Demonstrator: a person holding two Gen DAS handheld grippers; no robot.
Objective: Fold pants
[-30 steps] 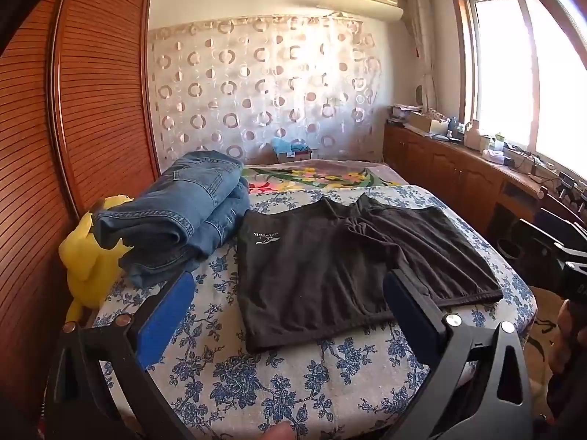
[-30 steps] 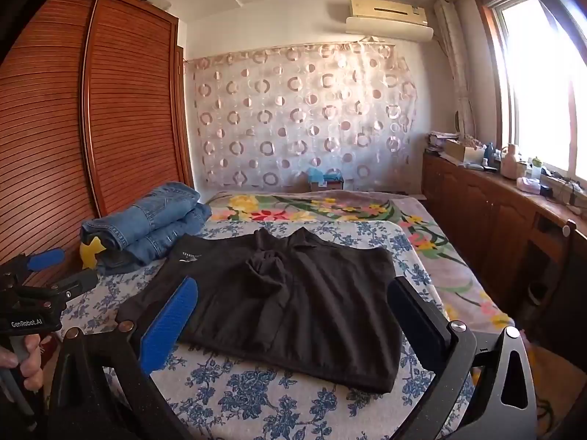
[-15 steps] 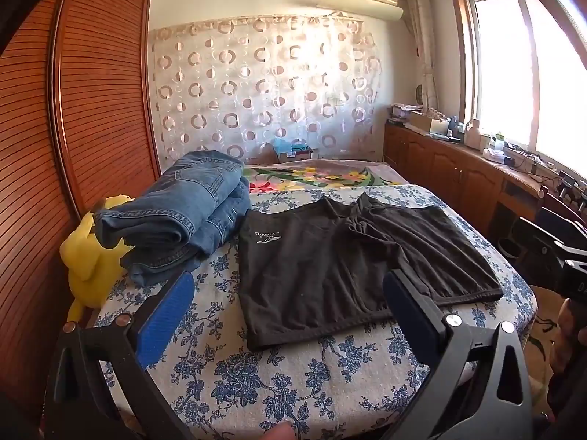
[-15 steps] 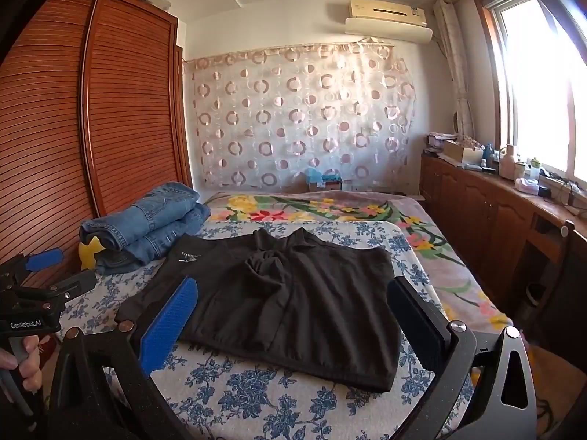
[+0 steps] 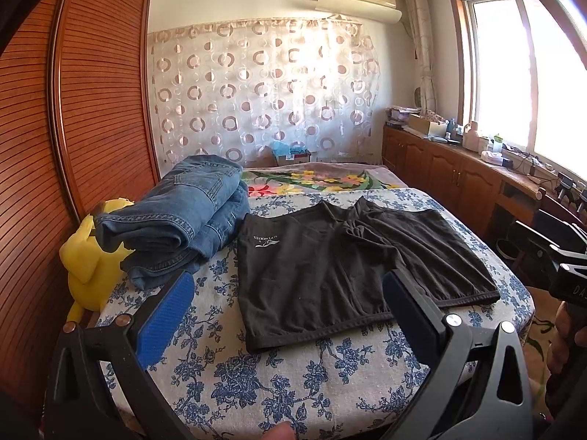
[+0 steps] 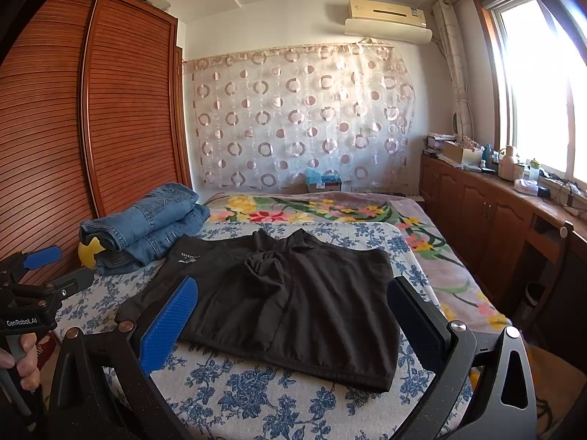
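With both the left tongs (image 5: 288,315) and right tongs (image 6: 291,317) spread wide and empty above the black shorts (image 6: 282,297) lying flat on the bed (image 6: 256,396), a clean fold probably means pinching the two hem corners together.

Sunlit window (image 6: 543,84), slatted wooden wardrobe (image 6: 110,110), circle-patterned curtain (image 6: 301,117).

Both tools: black frames w/ silver screws, blue pads (image 5: 165,319); left tool (image 6: 33,293) marked "GenRobot.AI".
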